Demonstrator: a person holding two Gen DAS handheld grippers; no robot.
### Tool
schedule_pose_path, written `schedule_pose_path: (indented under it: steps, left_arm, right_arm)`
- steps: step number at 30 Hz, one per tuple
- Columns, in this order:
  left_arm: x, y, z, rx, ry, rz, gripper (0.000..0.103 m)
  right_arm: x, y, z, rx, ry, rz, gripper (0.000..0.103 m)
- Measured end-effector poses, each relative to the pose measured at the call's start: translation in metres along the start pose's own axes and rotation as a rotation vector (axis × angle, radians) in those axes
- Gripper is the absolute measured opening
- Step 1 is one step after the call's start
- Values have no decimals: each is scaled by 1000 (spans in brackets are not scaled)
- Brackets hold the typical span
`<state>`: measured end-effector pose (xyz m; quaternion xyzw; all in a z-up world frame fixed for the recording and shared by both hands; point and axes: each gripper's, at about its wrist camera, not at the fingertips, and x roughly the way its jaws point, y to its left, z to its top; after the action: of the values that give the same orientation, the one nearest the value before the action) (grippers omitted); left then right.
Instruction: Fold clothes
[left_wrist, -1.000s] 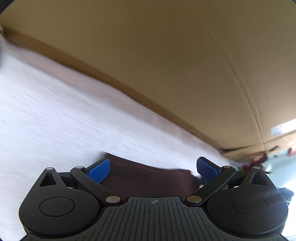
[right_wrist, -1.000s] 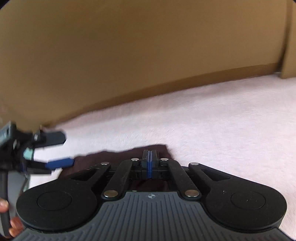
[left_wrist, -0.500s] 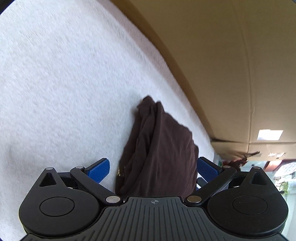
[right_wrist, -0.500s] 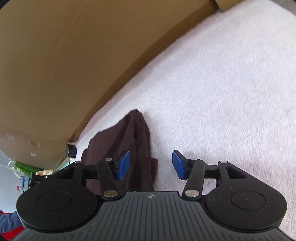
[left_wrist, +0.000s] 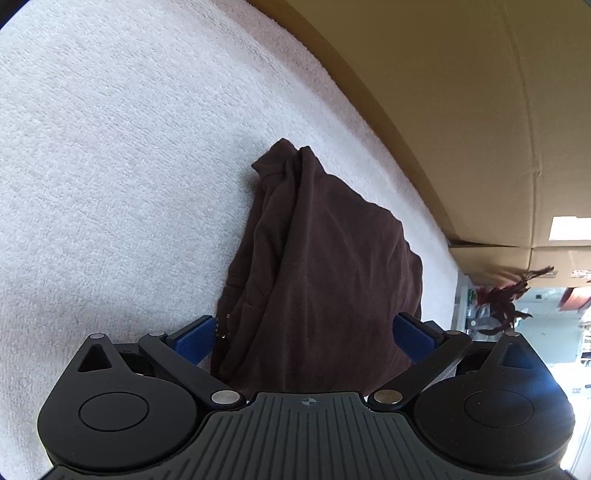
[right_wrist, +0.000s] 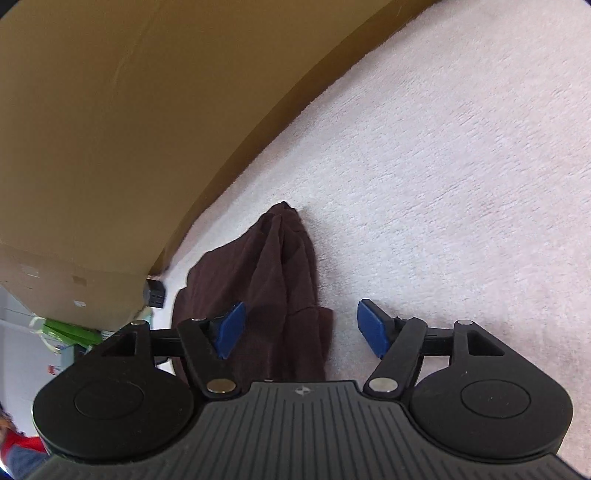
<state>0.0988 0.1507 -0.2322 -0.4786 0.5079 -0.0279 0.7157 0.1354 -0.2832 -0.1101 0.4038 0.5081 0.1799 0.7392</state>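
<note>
A dark brown garment (left_wrist: 314, 266) lies bunched in a loose fold on a white fleecy cover (left_wrist: 110, 166). My left gripper (left_wrist: 306, 338) is open, its blue pads on either side of the garment's near end without closing on it. In the right wrist view the same brown garment (right_wrist: 273, 280) tapers to a point away from me. My right gripper (right_wrist: 303, 326) is open; its left blue pad is over the cloth, and its right pad (right_wrist: 373, 326) stands over bare cover.
A tall cardboard wall (left_wrist: 461, 92) runs along the far side of the cover, also seen as cardboard (right_wrist: 110, 129) in the right view. A small black box (right_wrist: 155, 293) sits at its base. A cluttered room (left_wrist: 535, 314) shows beyond the cover's end.
My right gripper went from shut to open, widening further. Both grippers tilted and drew back, so the garment now lies full length on the cover. The left gripper stayed open.
</note>
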Motion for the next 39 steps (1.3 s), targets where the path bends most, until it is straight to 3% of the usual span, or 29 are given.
schedule_pose_path:
  steps: [5, 10, 17, 22, 25, 31, 34, 35, 39]
  left_arm:
    - [2, -1, 1, 4, 11, 6, 103]
    - [7, -5, 5, 33, 29, 22, 103]
    - [5, -8, 11, 60, 24, 69, 103]
    - [10, -13, 12, 87, 24, 106, 103]
    - [18, -20, 13, 101, 34, 83, 103]
    - [11, -26, 6, 149, -21, 101, 103]
    - [8, -29, 2, 173, -49, 110, 92]
    - [7, -30, 1, 181, -58, 113, 82]
    - [2, -33, -4, 208, -92, 122, 69]
  right_arm:
    - [13, 3, 2, 5, 51, 46, 72]
    - [25, 21, 4, -75, 92, 11, 72]
    - [27, 25, 3, -86, 76, -46, 53]
    - [25, 18, 1, -56, 63, -24, 54]
    - [25, 18, 2, -59, 64, -23, 55]
    - [27, 18, 2, -49, 62, -20, 55]
    - [28, 23, 1, -68, 61, -41, 51]
    - [29, 25, 0, -76, 60, -48, 44]
    - [29, 43, -6, -154, 40, -86, 29]
